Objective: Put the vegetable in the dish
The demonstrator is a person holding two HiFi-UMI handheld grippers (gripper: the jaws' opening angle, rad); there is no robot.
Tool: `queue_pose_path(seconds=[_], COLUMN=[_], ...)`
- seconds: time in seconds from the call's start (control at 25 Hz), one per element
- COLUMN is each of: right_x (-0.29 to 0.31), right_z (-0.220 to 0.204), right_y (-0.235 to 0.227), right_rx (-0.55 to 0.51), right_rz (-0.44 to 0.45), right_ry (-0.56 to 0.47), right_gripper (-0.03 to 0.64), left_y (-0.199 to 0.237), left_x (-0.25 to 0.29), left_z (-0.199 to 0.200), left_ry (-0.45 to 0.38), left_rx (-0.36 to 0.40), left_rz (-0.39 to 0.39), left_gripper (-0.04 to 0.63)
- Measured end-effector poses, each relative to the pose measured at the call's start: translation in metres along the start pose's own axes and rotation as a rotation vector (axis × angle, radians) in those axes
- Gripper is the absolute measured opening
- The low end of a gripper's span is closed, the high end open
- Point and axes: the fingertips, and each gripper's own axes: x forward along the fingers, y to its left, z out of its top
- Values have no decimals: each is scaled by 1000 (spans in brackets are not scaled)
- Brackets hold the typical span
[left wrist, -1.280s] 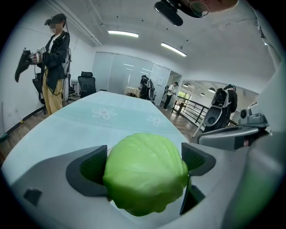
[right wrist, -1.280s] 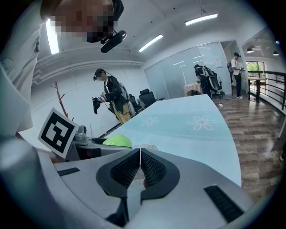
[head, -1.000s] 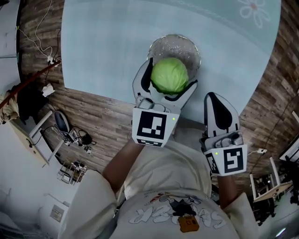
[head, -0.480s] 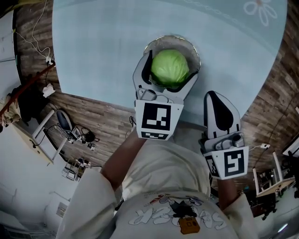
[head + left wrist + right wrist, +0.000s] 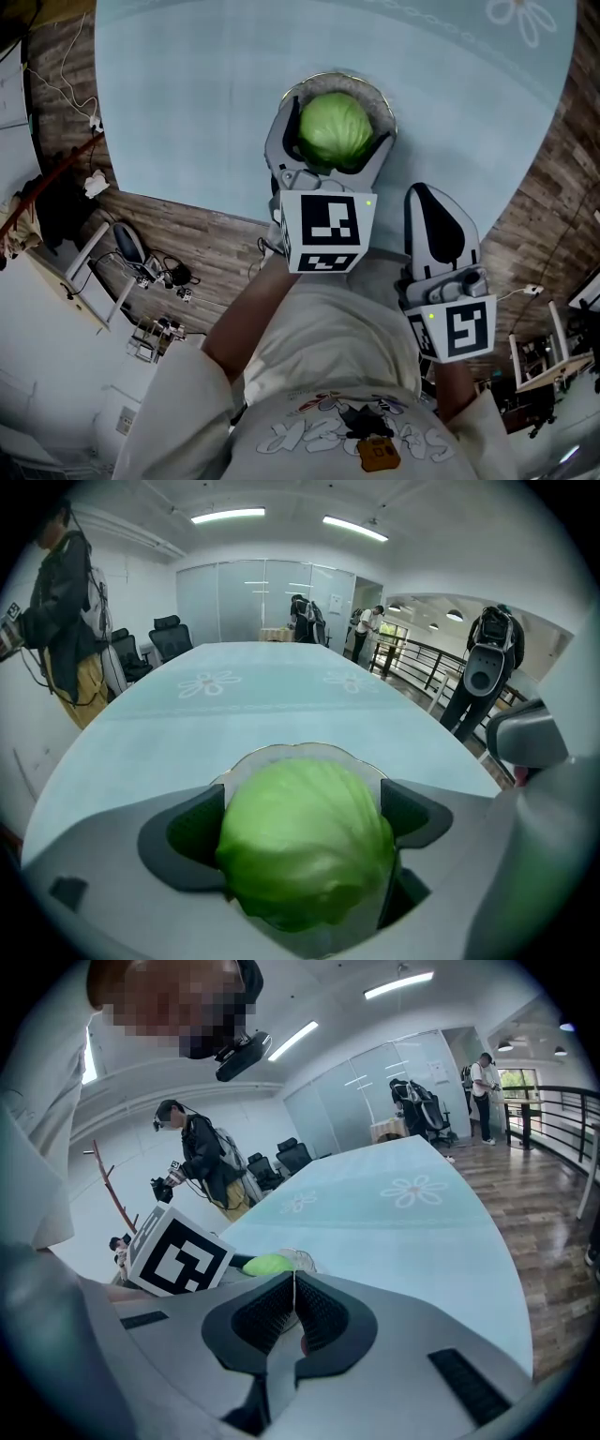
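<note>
Cabbage (image 5: 334,120) is clamped in the L gripper (image 5: 337,141). Jaws are spread wide, one pad on each flank of the head. It hangs right over the dish (image 5: 378,94), w/ the scalloped rim showing round its far side. In the L gripper view the green head fills the gap betw. the jaws and the rim peeks out just above it. Can't tell if the cabbage touches the dish bottom.

R gripper (image 5: 431,199) has its jaws pressed together w/ nothing betw. them. It's held low by the person's torso, at the near edge of the bench (image 5: 187,94), to the right of the dish and apart from it. Its own view shows the shut jaws, w/ the L gripper's marker cube (image 5: 328,231) and a sliver of green beyond.

Room: the dish stands close to the bench's near edge. The bench top is bare to the left, right and far side of it, apart from a flower print (image 5: 514,14) near the far right corner. The bench edge curves, w/ wood floor (image 5: 187,230) beside it on both sides. Cables and small clutter (image 5: 150,277) lie on the floor at left. In the L gripper view, people (image 5: 305,621) stand past the bench's far end.
</note>
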Motion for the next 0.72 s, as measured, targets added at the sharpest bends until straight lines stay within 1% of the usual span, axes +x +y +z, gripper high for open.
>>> queue_pose_path(seconds=[0.16, 0.28, 0.36, 0.44, 0.6, 0.72], right_x=[-1, -3, -4, -5, -4, 4], right_z=[0, -2, -2, -2, -3, -1], right_y=[0, -2, -4, -7, -8, -13], right_rx=[2, 5, 4, 4, 6, -20], right_rz=[-1, -4, -4, -7, -13, -24], right_ry=[0, -1, -4, -6, 0, -5], right_gripper=[23, 23, 23, 23, 23, 23], left_y=[-6, -10, -12, -11, -8, -5], left_x=[4, 6, 7, 6, 1, 1], left_z=[-11, -12, -9, -2, 5, 10], left_ry=[70, 76, 64, 34, -4, -33], left_rx=[7, 15, 29, 45, 43, 48], left_rz=[-4, -12, -9, 0, -3, -13], left_gripper=[526, 526, 526, 526, 526, 525])
